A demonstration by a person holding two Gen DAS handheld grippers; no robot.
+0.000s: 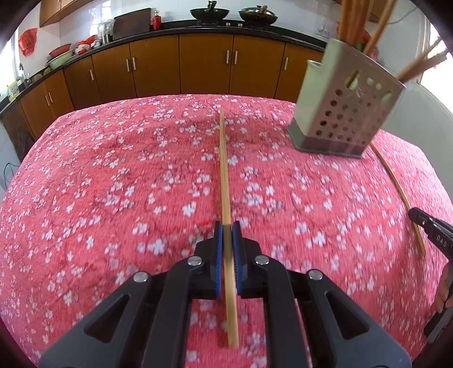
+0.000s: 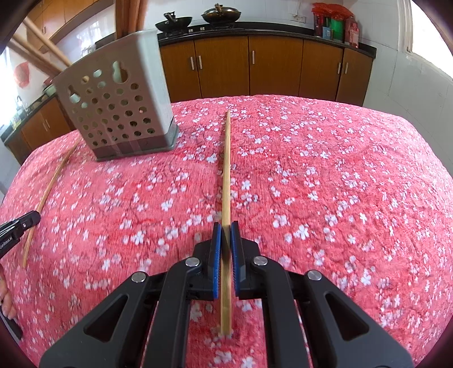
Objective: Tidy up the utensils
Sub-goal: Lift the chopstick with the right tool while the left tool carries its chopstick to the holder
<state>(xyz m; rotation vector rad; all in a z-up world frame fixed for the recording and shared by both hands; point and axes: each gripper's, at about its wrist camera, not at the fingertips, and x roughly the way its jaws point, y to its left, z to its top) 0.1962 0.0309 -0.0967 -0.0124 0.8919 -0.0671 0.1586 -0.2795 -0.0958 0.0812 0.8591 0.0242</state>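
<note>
Chopstick, left (image 1: 225, 181): centre frame, clamped in left gripper (image 1: 227, 226); chopstick, right (image 2: 226, 175): centre frame, clamped in right gripper (image 2: 226, 226); perforated holder (image 1: 345, 110), upper right in the left view, on the floral tabletop (image 1: 113, 184), already holds several sticks (count unclear); both held sticks not yet stowed.

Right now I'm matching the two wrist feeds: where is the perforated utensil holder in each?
Left wrist: utensil holder upper right, behind the left gripper.
Right wrist: utensil holder upper left.
Shared landmark: the woks on the counter.
</note>
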